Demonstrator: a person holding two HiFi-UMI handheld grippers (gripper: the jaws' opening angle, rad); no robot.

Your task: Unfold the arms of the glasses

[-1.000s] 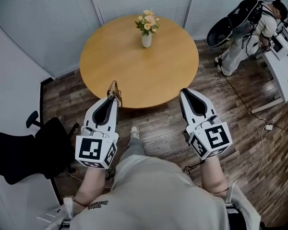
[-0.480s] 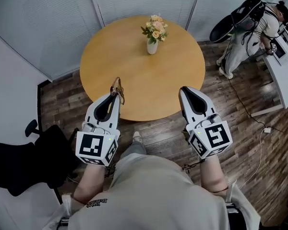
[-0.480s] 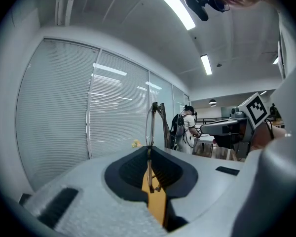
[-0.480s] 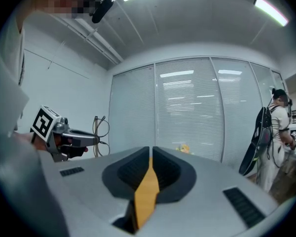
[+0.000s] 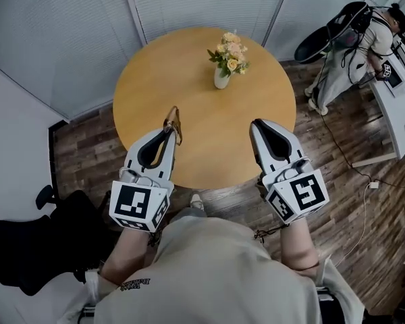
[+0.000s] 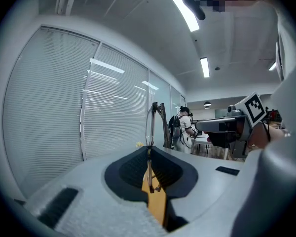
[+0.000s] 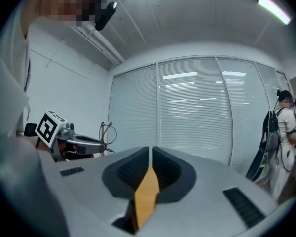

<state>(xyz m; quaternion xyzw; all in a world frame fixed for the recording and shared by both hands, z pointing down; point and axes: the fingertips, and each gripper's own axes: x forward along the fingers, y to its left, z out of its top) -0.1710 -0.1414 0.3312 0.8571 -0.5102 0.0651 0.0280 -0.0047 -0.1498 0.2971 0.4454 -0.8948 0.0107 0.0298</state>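
Note:
A pair of thin-rimmed glasses (image 5: pixel 173 121) with brown arms stands up from the tips of my left gripper (image 5: pixel 170 133), which is shut on it over the near part of the round wooden table (image 5: pixel 202 52). In the left gripper view the glasses (image 6: pixel 151 125) rise edge-on above the closed jaws, arms folded. My right gripper (image 5: pixel 260 125) is shut with nothing in it, level with the left one and a hand's width to its right. The right gripper view shows the left gripper (image 7: pixel 102 142) holding the glasses (image 7: pixel 107 132) at the left.
A white vase of yellow flowers (image 5: pixel 224 65) stands on the far right part of the table. A black office chair (image 5: pixel 27 248) is at the left on the wood floor. A person (image 5: pixel 364 42) stands by a desk at the back right. Blinds line the far wall.
Both grippers have come forward from over the floor to over the table's near edge. The left one still holds the glasses; the right stays shut.

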